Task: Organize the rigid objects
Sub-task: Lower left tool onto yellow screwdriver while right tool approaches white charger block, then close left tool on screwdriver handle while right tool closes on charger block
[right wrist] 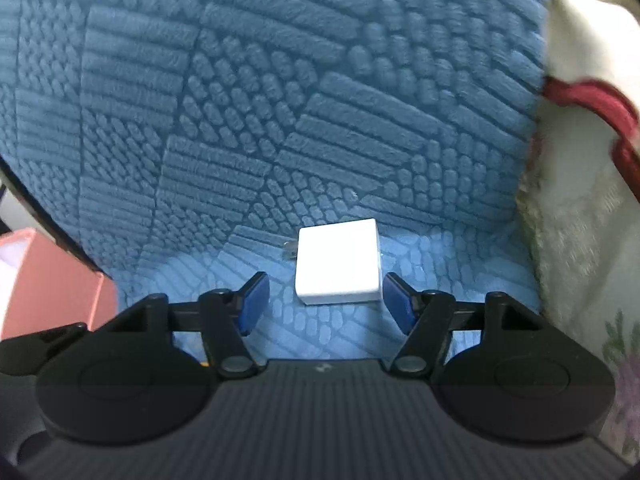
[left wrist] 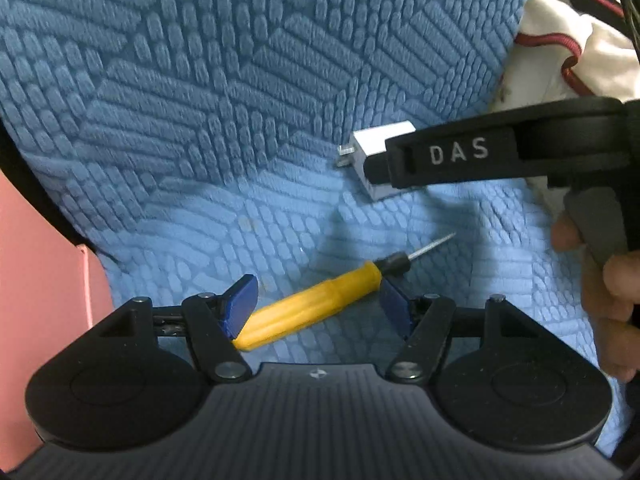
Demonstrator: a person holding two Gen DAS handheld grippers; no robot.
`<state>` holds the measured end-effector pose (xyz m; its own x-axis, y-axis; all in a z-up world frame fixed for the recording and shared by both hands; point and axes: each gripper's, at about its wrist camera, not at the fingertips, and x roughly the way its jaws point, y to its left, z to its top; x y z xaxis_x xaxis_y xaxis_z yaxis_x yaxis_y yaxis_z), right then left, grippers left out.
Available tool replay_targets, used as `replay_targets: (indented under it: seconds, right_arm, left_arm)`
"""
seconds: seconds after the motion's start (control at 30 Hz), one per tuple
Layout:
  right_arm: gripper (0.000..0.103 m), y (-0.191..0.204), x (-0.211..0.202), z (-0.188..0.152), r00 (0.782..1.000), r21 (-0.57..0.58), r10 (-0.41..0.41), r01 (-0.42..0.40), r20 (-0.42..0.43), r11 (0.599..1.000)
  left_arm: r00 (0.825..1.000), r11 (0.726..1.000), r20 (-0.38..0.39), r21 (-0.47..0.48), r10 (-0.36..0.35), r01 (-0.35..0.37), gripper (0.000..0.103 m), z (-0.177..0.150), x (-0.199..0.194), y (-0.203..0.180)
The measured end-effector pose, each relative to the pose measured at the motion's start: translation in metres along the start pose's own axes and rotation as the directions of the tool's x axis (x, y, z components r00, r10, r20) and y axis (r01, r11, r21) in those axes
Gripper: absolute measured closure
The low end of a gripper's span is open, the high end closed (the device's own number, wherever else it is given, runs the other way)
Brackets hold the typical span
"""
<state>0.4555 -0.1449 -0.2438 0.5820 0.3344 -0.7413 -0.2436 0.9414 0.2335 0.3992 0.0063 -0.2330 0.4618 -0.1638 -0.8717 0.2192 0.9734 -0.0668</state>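
A yellow-handled screwdriver (left wrist: 316, 304) with a black collar and thin metal tip lies slantwise on the blue textured cushion (left wrist: 200, 120). My left gripper (left wrist: 316, 288) hangs low over it, open, its blue pads on either side of the handle. A white plug adapter (right wrist: 338, 264) with metal prongs on its left side lies further back, where the seat meets the backrest. My right gripper (right wrist: 324, 292) is open around the adapter's near edge, the right pad close to its corner. In the left wrist view, the right gripper's black finger (left wrist: 440, 156) covers part of the adapter (left wrist: 362, 148).
A pink box (left wrist: 40, 280) stands at the cushion's left edge, also seen in the right wrist view (right wrist: 48, 280). A white floral cloth (left wrist: 560, 40) with a red cord (left wrist: 568, 60) lies to the right. A person's hand (left wrist: 608, 280) holds the right gripper's handle.
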Motion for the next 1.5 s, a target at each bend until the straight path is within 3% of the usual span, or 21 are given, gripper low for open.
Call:
replay_targets:
  seconds: [0.27,0.37,0.53,0.7,1.03,1.5]
  right_arm:
    - [0.048,-0.001,0.015,-0.003,0.999,-0.017,-0.021,0.020,-0.034,1.000]
    - [0.048,0.000,0.014,-0.005,0.999,-0.022,-0.023,0.022,-0.034,1.000]
    - [0.049,0.004,0.007,-0.003,0.999,-0.035,-0.036,0.035,-0.033,0.999]
    - [0.049,0.009,-0.008,-0.001,0.999,-0.039,-0.038,0.038,-0.009,0.999]
    - [0.049,0.024,-0.043,-0.020,0.999,-0.035,-0.037,0.037,0.012,0.999]
    - [0.049,0.028,-0.089,-0.107,0.999,-0.006,-0.047,0.047,-0.009,0.999]
  left_arm:
    - [1.000,1.000,-0.027,0.027,0.015,-0.015,0.036,-0.008,0.008,0.001]
    - [1.000,0.999,-0.024,0.044,0.012,-0.011,0.046,-0.012,0.005,-0.001]
    - [0.999,0.997,-0.032,0.073,-0.028,0.030,0.072,-0.018,-0.002,-0.008]
    - [0.996,0.995,-0.036,0.055,-0.076,0.078,0.083,-0.032,-0.013,-0.011]
    - [0.995,0.994,-0.022,-0.050,-0.098,0.097,0.083,-0.062,-0.036,-0.008]
    - [0.996,0.983,0.000,-0.162,-0.091,0.089,0.083,-0.111,-0.080,-0.025]
